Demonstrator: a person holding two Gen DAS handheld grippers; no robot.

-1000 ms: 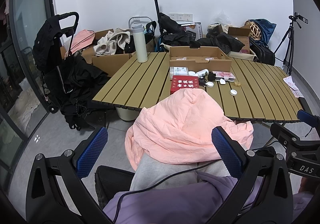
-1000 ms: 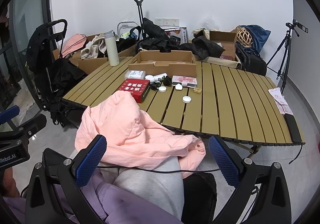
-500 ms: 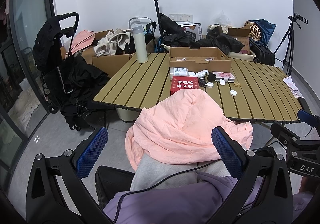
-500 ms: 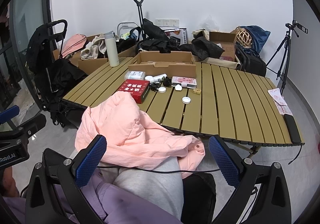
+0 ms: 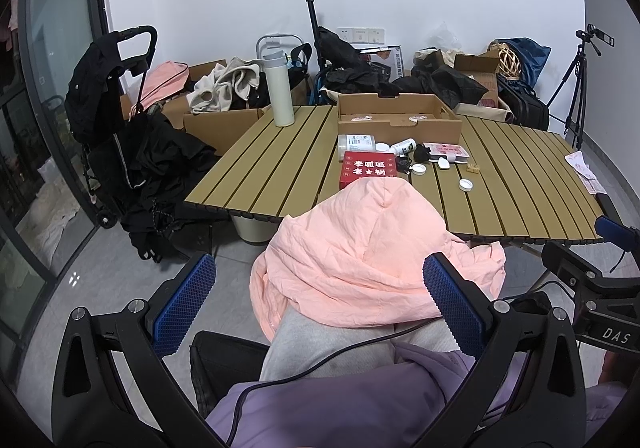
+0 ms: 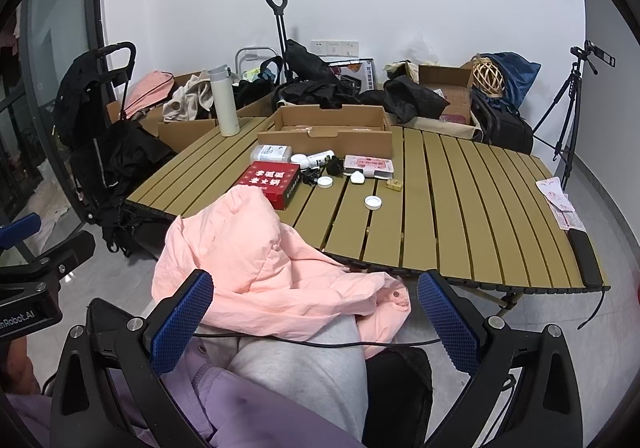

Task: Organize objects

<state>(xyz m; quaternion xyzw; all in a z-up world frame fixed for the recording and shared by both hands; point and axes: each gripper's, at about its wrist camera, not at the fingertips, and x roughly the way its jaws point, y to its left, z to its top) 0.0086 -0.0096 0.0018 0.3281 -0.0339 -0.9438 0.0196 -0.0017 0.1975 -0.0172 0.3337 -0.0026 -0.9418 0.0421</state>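
A slatted wooden table point(image 5: 272, 175) point(image 6: 460, 207) holds a red box point(image 5: 369, 169) point(image 6: 272, 179), an open cardboard box point(image 5: 396, 115) point(image 6: 328, 131), a clear container point(image 6: 271, 153), a small white bottle point(image 6: 318, 159), white lids point(image 6: 373, 201), a pink packet point(image 6: 370, 164) and a tall white flask point(image 5: 278, 91). My left gripper point(image 5: 318, 302) and right gripper point(image 6: 314, 322) are open and empty, held low over a lap covered by a pink jacket point(image 5: 368, 244) point(image 6: 256, 260), well short of the table.
Black pushcarts point(image 5: 108, 107), cardboard boxes with clothes point(image 5: 218, 95), bags and a tripod point(image 6: 568, 103) stand around the table. Papers point(image 6: 560, 199) and a black phone point(image 6: 586, 256) lie at its right edge. A cable point(image 6: 312, 342) crosses the lap.
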